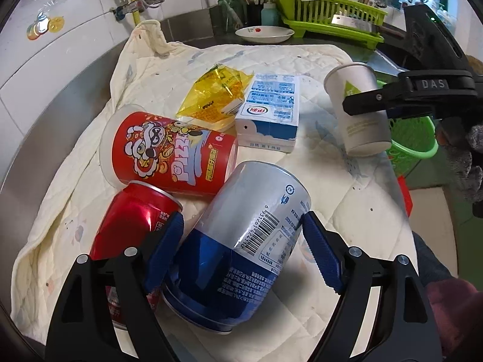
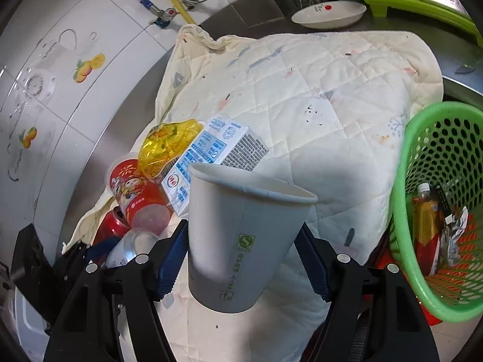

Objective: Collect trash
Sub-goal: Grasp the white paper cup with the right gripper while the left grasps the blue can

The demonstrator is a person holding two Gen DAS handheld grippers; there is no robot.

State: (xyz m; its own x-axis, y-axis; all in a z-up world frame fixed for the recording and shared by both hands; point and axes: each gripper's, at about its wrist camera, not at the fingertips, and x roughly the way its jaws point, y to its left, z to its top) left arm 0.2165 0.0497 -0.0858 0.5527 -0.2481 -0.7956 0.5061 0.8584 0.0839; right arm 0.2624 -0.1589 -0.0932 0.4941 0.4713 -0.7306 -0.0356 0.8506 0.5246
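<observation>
My left gripper [image 1: 243, 235] is shut on a silver and blue can [image 1: 241, 238] that lies on the quilted cloth [image 1: 302, 57]. A red can [image 1: 132, 223] lies against its left side. Behind are a red snack cup [image 1: 172, 150], a yellow wrapper [image 1: 214, 93] and a white and blue milk carton [image 1: 270, 111]. My right gripper [image 2: 241, 247] is shut on a white paper cup [image 2: 238, 241] and holds it above the cloth, left of the green basket [image 2: 401, 196]. The cup also shows in the left wrist view [image 1: 356, 108].
The green basket holds a bottle [image 2: 425, 214] and crumpled foil [image 2: 452, 229]. A white plate [image 1: 264, 33] and a green dish rack [image 1: 332, 15] stand at the back of the steel counter. Tiled wall with taps is to the left.
</observation>
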